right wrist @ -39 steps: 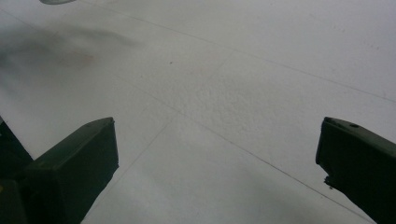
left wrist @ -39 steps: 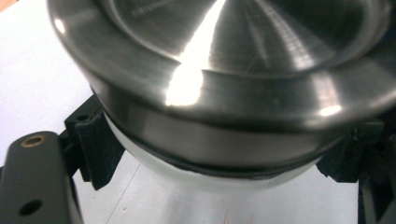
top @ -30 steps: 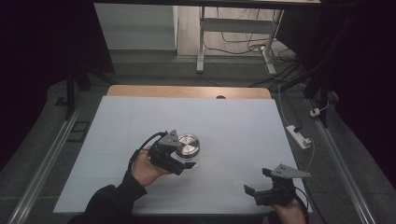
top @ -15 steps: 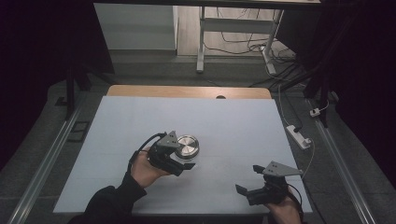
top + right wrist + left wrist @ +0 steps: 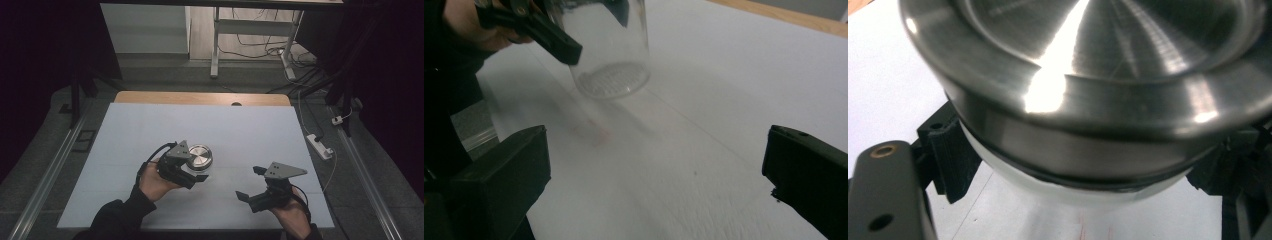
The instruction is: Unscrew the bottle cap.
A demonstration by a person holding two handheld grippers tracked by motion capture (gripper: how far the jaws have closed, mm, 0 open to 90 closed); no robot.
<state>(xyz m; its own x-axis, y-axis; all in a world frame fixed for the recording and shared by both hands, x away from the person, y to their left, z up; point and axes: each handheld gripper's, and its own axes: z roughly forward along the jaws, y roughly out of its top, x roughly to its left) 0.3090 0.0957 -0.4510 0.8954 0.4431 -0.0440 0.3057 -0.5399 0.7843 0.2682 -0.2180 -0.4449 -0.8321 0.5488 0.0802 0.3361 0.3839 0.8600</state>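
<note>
We see the left gripper (image 5: 196, 172) with its ribbed black jaws pressed against both sides of a clear glass jar (image 5: 611, 47), just under the jar's brushed steel lid (image 5: 1108, 65). In the left gripper view the lid looms close, its rim catching a bright streak of light, while the dark jaw pads sit tight against the glass beneath it on either side. From the right gripper view we make out the jar's dimpled base raised slightly off the white table cover (image 5: 250, 130), the jar upright with a slight tilt. The person's left hand (image 5: 152, 182) wraps the gripper body from below, a dark sleeve behind it.

We find the right gripper (image 5: 250, 182) near the table's front right, well apart from the jar, its two jaws spread wide with nothing between them. The right hand (image 5: 292, 217) holds it low over the cover, jaws pointing toward the jar.
</note>
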